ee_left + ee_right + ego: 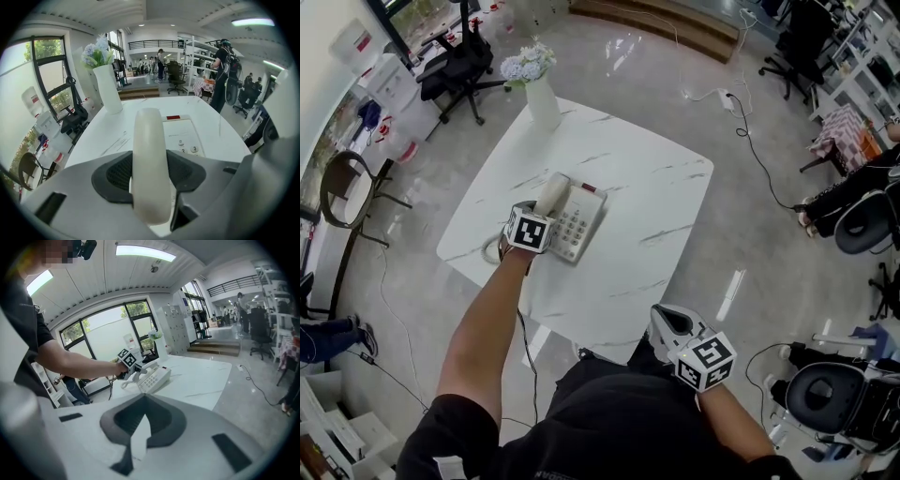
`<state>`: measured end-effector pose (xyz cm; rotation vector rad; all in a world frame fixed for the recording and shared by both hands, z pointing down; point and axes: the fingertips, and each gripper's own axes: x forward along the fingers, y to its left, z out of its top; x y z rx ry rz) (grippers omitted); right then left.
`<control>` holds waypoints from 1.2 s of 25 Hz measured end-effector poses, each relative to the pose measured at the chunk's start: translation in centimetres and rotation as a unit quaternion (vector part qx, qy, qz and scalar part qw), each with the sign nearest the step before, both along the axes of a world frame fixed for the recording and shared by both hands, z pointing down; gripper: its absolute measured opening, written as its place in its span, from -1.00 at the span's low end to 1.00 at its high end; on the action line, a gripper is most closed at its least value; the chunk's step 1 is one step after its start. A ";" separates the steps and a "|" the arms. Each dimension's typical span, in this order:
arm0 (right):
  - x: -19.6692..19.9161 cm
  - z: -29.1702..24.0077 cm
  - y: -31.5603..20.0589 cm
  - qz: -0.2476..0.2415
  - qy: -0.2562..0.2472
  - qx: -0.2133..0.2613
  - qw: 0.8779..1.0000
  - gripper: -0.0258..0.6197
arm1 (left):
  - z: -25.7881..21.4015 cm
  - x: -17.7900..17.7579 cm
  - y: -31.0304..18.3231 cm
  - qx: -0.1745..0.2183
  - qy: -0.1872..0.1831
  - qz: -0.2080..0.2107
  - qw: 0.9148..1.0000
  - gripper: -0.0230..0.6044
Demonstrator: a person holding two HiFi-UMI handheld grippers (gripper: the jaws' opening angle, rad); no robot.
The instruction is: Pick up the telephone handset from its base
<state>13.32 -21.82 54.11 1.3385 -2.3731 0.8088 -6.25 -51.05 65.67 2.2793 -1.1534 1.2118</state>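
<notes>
A cream telephone base (579, 225) with a keypad sits near the left edge of the white marble table (647, 187). Its handset (551, 195) lies along the base's left side. My left gripper (540, 212) is shut on the handset's near end. In the left gripper view the handset (149, 154) runs straight out between the jaws of the left gripper (150, 187), with the base's keypad (183, 140) just to its right. I cannot tell whether the handset is off its cradle. My right gripper (671, 323) hangs shut and empty off the table's near edge; the right gripper (139, 413) faces the phone (152, 377).
A white vase of pale flowers (540, 92) stands at the table's far corner. The phone's coiled cord (492, 249) loops by the left edge. Office chairs (459, 67) and a floor cable (750, 141) surround the table. People stand in the background (221, 75).
</notes>
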 end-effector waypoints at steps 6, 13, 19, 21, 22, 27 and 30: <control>-1.1 -0.8 -0.1 -0.019 -0.003 0.016 1.000 -0.92 | -3.9 0.1 1.7 0.029 0.021 0.007 0.999 -0.24; -2.9 -2.4 -0.3 -0.049 -0.001 0.043 0.998 -0.92 | -9.2 -1.8 5.0 0.064 0.059 -0.011 0.996 -0.24; -3.8 -4.0 -0.8 -0.062 -0.003 0.065 0.996 -0.92 | -13.7 -3.2 8.4 0.097 0.116 -0.029 0.988 -0.24; -4.0 -4.4 -1.0 -0.066 -0.006 0.072 0.995 -0.92 | -15.0 -3.4 9.7 0.107 0.142 -0.038 0.983 -0.24; -4.2 -4.6 -1.1 -0.068 -0.009 0.075 0.995 -0.92 | -15.7 -3.5 10.3 0.111 0.155 -0.042 0.981 -0.24; -4.8 -6.2 -1.5 -0.076 -0.026 0.090 0.993 -0.92 | -18.4 -3.9 13.6 0.124 0.205 -0.053 0.969 -0.24; -4.8 -7.0 -1.8 -0.079 -0.029 0.099 0.992 -0.92 | -19.9 -3.9 15.4 0.130 0.235 -0.061 0.961 -0.24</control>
